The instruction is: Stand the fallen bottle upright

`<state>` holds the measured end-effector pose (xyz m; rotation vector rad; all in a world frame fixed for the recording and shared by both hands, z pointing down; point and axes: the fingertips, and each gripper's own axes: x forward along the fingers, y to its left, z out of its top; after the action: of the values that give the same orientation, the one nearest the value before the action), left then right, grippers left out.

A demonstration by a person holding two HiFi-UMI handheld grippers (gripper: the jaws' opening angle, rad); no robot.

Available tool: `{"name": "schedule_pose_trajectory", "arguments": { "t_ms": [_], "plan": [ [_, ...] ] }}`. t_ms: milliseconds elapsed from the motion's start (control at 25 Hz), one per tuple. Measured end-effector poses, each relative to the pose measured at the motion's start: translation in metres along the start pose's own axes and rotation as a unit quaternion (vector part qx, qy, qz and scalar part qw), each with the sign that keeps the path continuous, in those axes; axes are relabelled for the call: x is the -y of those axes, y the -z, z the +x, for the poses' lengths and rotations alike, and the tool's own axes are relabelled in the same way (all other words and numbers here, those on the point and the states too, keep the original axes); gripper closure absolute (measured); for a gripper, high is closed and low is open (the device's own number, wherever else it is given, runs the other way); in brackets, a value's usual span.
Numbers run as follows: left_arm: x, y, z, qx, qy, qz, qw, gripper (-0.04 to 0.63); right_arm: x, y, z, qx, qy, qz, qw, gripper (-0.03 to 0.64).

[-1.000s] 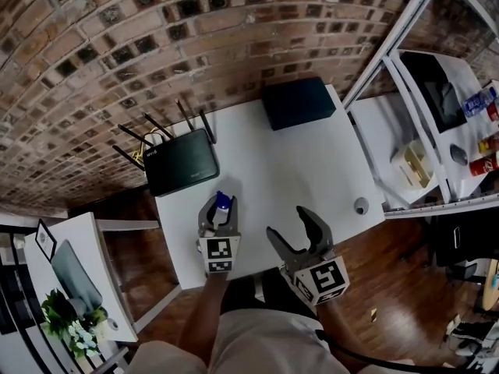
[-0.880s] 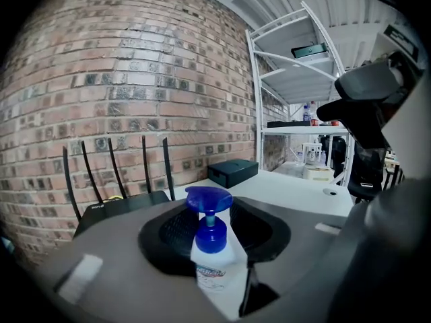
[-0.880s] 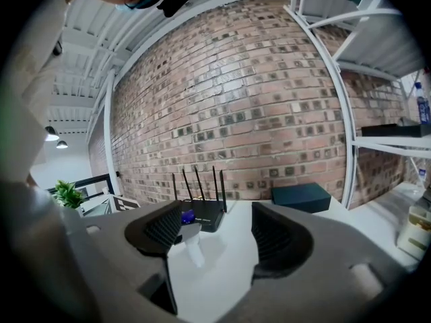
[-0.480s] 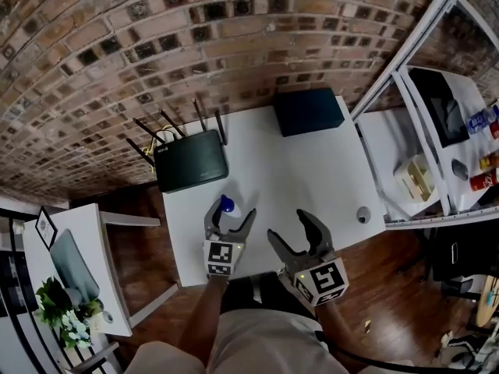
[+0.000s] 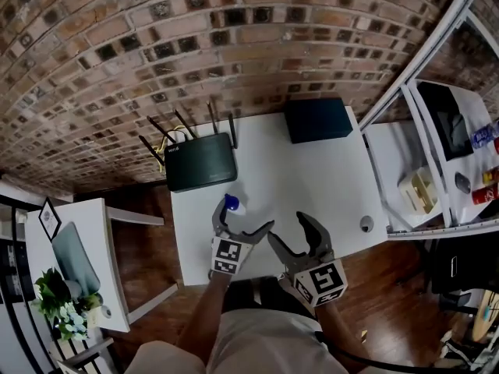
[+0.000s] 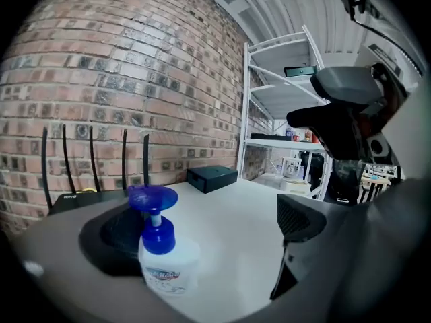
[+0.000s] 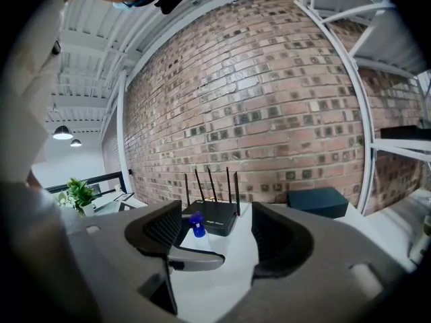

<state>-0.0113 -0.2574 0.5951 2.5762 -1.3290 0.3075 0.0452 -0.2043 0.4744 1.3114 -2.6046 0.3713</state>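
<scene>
My left claw (image 5: 245,215) is released: its jaws have just been opening and now stand wide apart, with the bottle (image 5: 232,204) between them but not pressed by either pad. In the left gripper view the bottle (image 6: 167,261) stands upright on the white worktop (image 5: 312,178), on its own base. It has a white body with a blue label, and a blue pump head on the top. It stands very close to the left jaw of this claw (image 6: 209,231), so close that I cannot tell whether they touch, and the right jaw is well apart from it. My right claw (image 5: 288,231) hangs over the near edge of the worktop, just beside the left one. Its jaws stand apart with a plain gap between them, and they grasp nothing. In the right gripper view I see, through the gap of this claw (image 7: 219,231), the bottle (image 7: 196,225) farther away, and one jaw of the left claw lies across the lower part of the gap. Behind the bottle, near the brick wall (image 5: 195,45), there is a black router (image 5: 201,160) with its antennas pointing up. A dark box (image 5: 318,119) lies at the far right corner of the worktop, well apart from the bottle. A small grey round thing (image 5: 366,224) sits near the right edge of the worktop.
</scene>
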Motion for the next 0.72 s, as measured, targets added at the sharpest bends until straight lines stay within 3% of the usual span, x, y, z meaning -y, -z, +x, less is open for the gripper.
{"name": "schedule_pose_trajectory", "arguments": {
  "t_ms": [480, 720],
  "plan": [
    [-0.012, 0.005, -0.009, -0.043, -0.009, -0.003, 0.9990, -0.035, 0.004, -0.012, 0.010, 0.009, -0.009, 0.001, 1.000, 0.304],
    [-0.023, 0.008, -0.025, -0.033, -0.012, -0.009, 0.9993, -0.035, -0.002, -0.023, 0.021, 0.018, -0.023, -0.007, 1.000, 0.304]
  ]
}}
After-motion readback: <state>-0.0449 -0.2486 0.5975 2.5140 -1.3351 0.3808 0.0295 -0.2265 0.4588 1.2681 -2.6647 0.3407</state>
